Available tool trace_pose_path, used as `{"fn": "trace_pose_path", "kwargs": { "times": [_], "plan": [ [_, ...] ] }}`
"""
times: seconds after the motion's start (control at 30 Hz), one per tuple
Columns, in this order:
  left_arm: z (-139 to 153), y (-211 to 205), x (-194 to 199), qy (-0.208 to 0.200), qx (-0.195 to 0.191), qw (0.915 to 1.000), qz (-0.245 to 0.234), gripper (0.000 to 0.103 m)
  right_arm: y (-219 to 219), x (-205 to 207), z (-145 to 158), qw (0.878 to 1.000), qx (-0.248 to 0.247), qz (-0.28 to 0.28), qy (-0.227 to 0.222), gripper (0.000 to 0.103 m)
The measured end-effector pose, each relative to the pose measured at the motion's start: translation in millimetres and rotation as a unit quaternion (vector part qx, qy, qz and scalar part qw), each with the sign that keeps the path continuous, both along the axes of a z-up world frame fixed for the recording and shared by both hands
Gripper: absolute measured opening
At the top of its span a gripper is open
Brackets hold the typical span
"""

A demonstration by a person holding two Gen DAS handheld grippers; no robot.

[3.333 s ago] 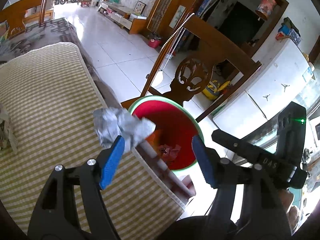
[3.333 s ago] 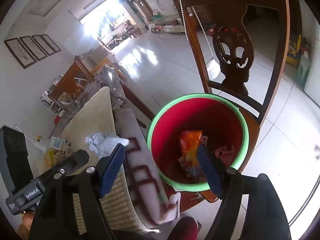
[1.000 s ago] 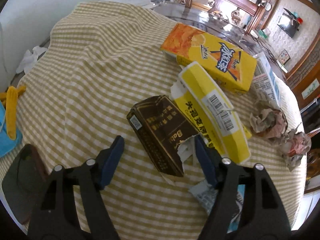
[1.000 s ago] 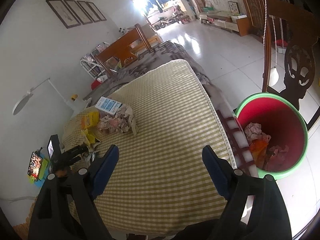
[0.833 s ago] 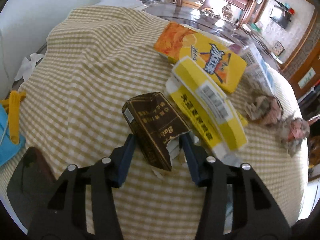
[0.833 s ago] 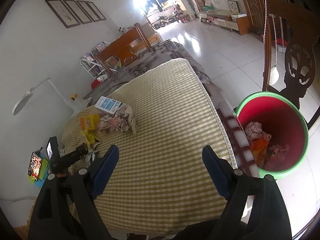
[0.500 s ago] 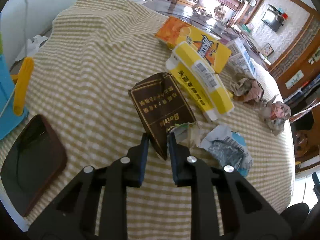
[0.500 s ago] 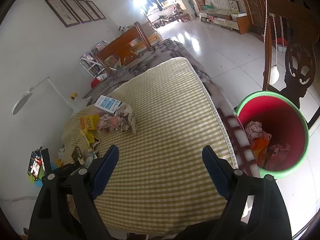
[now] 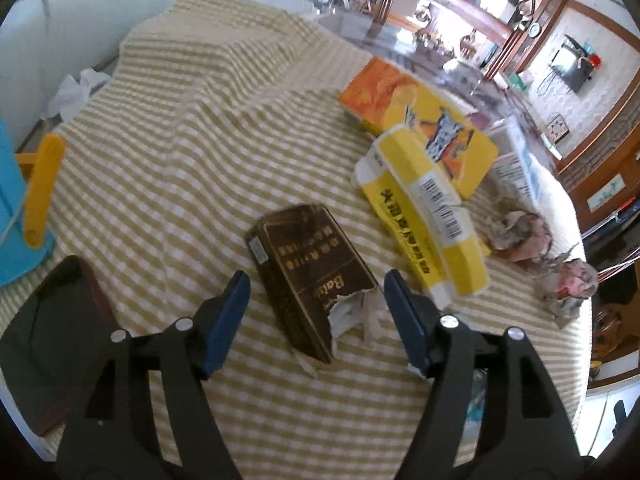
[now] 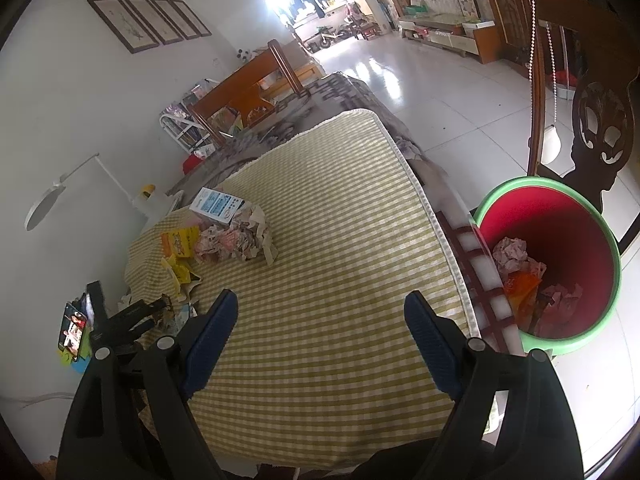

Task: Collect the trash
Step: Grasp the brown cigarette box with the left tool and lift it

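Left gripper, jaws wide, straddles a torn brown carton beside a yellow box; right gripper hangs open, empty, near the red bin.

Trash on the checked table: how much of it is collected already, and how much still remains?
Done: the red bin already holds crumpled paper and an orange wrapper. In hand: nothing; the left gripper is open around the torn brown box, and the right gripper is open and empty. Left: brown box, yellow carton, orange box and crumpled paper balls.
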State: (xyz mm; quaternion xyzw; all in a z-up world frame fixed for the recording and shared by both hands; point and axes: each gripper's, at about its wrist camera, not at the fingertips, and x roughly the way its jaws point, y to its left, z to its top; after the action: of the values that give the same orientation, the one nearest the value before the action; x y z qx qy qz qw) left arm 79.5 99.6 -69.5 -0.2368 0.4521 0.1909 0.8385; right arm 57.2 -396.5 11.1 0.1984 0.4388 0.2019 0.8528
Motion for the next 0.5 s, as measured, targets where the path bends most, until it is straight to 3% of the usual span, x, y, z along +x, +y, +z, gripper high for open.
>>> {"fn": "trace_pose_path", "kwargs": {
  "times": [0.1,0.13,0.37,0.5],
  "plan": [
    [3.1,-5.8,-2.3,-0.015,0.001,0.9998,-0.014,0.046,0.0,0.9,-0.3,1.0,-0.001,0.0,0.003,0.082],
    [4.4,-7.5,-2.6,-0.017,0.004,0.9996,-0.02,0.029,0.5,1.3,-0.4,1.0,-0.002,0.0,0.004,0.082],
    [4.3,-17.2,-46.9,-0.03,-0.02,0.9979,-0.054,0.025,9.5,3.6,-1.5,0.999,-0.036,0.003,0.013,0.082],
    [-6.3,-11.7,-86.1,-0.049,-0.081,0.995,-0.034,0.026,24.0,9.8,-4.3,0.997,-0.069,0.012,0.024,0.082]
  ]
}}
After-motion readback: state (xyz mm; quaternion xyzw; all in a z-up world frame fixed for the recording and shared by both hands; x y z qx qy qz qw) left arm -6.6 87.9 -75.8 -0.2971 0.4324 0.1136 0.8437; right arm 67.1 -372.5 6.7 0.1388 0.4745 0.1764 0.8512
